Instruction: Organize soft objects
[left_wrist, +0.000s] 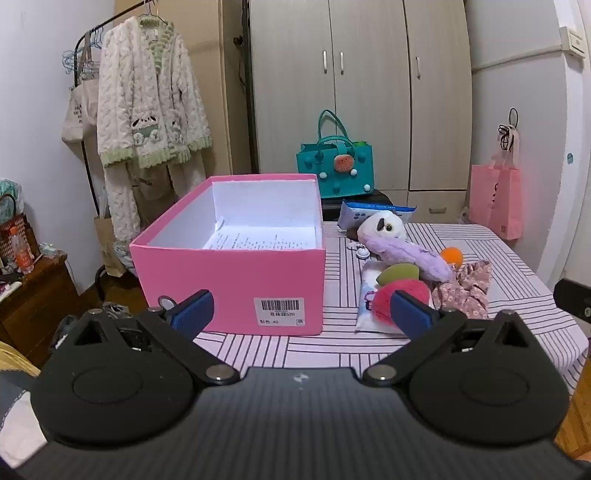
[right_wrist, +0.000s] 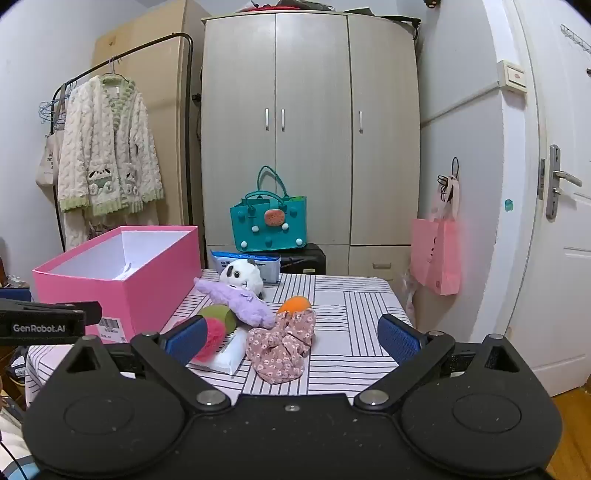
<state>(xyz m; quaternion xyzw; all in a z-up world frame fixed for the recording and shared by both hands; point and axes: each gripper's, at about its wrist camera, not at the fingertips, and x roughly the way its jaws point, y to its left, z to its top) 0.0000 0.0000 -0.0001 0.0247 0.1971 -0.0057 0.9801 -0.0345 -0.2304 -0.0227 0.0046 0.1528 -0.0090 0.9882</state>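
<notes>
An open pink box (left_wrist: 229, 280) (right_wrist: 122, 291) stands on the left of the striped table, with only a printed sheet inside. To its right lie a panda plush (left_wrist: 382, 225) (right_wrist: 242, 275), a purple plush (left_wrist: 413, 258) (right_wrist: 236, 301), an orange ball (left_wrist: 452, 256) (right_wrist: 293, 304), a floral cloth (left_wrist: 465, 291) (right_wrist: 282, 345), and a pink-and-green fluffy toy (left_wrist: 400, 286) (right_wrist: 219, 325) on a white tissue pack (left_wrist: 369, 317) (right_wrist: 231, 356). My left gripper (left_wrist: 301, 314) hovers open before the box. My right gripper (right_wrist: 291, 339) is open in front of the floral cloth, holding nothing.
A blue-and-white packet (left_wrist: 373, 214) lies at the table's far edge. Behind stand a teal bag (right_wrist: 267, 225), a wardrobe (right_wrist: 310, 129), a clothes rail with a fluffy robe (left_wrist: 147, 110), and a pink bag (right_wrist: 436, 254) by the door. A dark side table (left_wrist: 33, 291) stands left.
</notes>
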